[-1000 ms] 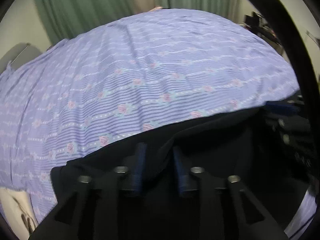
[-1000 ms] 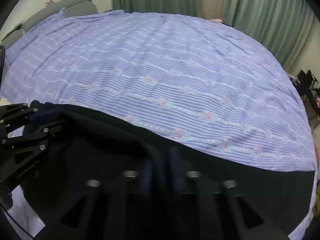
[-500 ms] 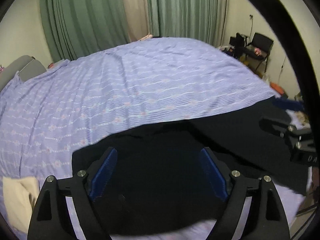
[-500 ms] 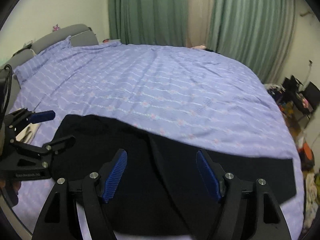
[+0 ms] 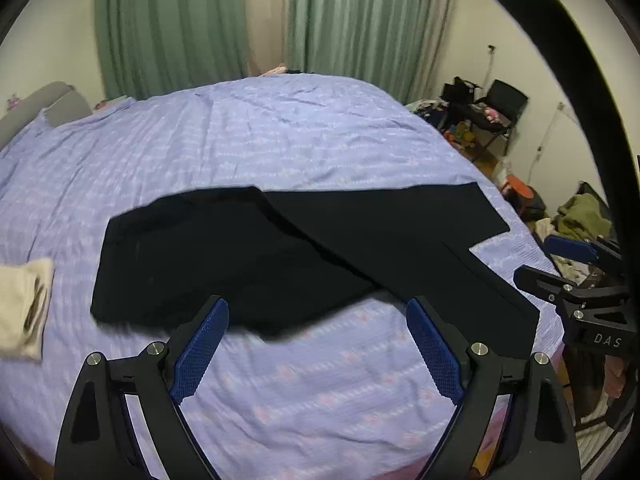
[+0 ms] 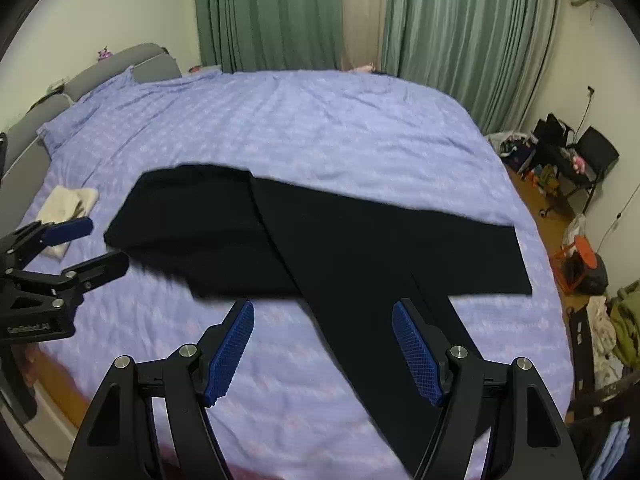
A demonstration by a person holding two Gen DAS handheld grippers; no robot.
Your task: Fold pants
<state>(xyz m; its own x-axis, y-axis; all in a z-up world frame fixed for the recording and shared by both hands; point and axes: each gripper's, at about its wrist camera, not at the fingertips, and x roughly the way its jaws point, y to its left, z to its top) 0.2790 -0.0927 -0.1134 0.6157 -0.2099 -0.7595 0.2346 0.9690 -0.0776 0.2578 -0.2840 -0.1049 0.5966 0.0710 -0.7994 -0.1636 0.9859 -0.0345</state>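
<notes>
Left wrist view shows the left gripper (image 5: 316, 344) spread wide, holding nothing, above the lavender floral bedsheet (image 5: 280, 148). Black pants (image 5: 248, 256) lie flat on the sheet, waist end toward the cream cloth (image 5: 20, 312), the two legs splayed apart toward the bed's right edge. Right wrist view shows the right gripper (image 6: 324, 344) likewise spread and empty, hovering over the nearer leg. Green curtains (image 6: 272, 16) hang behind the bed.
</notes>
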